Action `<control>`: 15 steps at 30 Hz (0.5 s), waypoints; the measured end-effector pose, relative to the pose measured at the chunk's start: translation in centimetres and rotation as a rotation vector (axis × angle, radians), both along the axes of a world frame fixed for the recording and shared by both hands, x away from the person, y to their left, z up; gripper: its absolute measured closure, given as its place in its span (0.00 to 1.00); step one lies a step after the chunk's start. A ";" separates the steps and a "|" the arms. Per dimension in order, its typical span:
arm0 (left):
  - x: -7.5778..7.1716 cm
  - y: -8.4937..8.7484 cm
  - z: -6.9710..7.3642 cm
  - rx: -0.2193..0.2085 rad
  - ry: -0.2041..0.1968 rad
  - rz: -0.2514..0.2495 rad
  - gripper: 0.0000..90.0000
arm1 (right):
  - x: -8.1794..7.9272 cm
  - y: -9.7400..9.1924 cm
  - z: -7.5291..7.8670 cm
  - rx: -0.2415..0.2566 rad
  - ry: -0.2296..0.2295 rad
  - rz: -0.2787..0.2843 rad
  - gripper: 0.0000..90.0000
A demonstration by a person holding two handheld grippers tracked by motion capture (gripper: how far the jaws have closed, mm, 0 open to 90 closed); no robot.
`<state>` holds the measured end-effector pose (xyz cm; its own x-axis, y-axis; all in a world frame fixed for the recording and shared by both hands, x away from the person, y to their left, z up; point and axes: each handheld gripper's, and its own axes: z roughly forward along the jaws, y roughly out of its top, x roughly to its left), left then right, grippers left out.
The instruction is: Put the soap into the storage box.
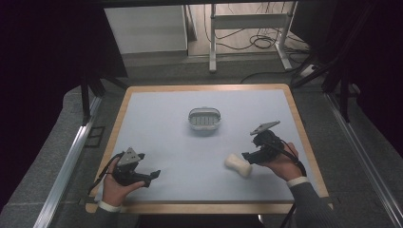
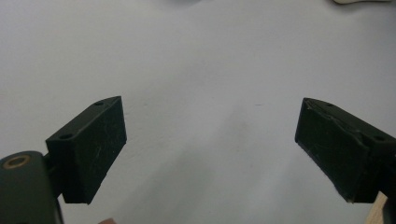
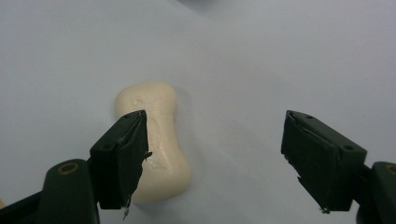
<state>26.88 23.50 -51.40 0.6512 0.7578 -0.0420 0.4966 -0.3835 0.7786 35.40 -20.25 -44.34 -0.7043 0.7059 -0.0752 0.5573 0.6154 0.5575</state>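
Soap bar [image 3: 154, 140] partly hidden behind one jaw of the right tool [image 3: 212, 156] in the right gripper view; stamped lettering unreadable. Soap dish [image 1: 205, 119] sits mid-desk toward the far edge, contents unclear. Soap lies on the desk [image 1: 157, 118] near the right edge, just left of the right tool, untouched; jaws wide, nothing gripped. Left tool [image 1: 151, 176] near the front-left corner, jaws wide, empty.

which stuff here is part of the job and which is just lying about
In the job:
- bar of soap, lying on the table by the right gripper, jaws open, not gripping it
- soap dish, standing apart farther back

Lying about:
- left gripper, open, nothing between its jaws
- cables on the floor behind the table
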 end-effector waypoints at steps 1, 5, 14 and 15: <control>0.0 0.0 0.0 0.000 0.001 0.000 0.10 | 0.0 0.2 0.0 -0.004 0.003 0.007 0.26; 0.1 -0.1 -0.1 0.006 0.003 -0.005 0.10 | 0.0 0.9 -0.2 -0.022 0.019 0.030 0.26; 0.0 -0.1 -0.1 0.000 0.004 -0.006 0.10 | 0.1 2.4 -1.0 -0.066 0.081 0.067 0.27; 0.0 -0.1 -0.1 0.002 0.004 -0.007 0.10 | 0.1 2.6 -1.2 -0.071 0.090 0.077 0.28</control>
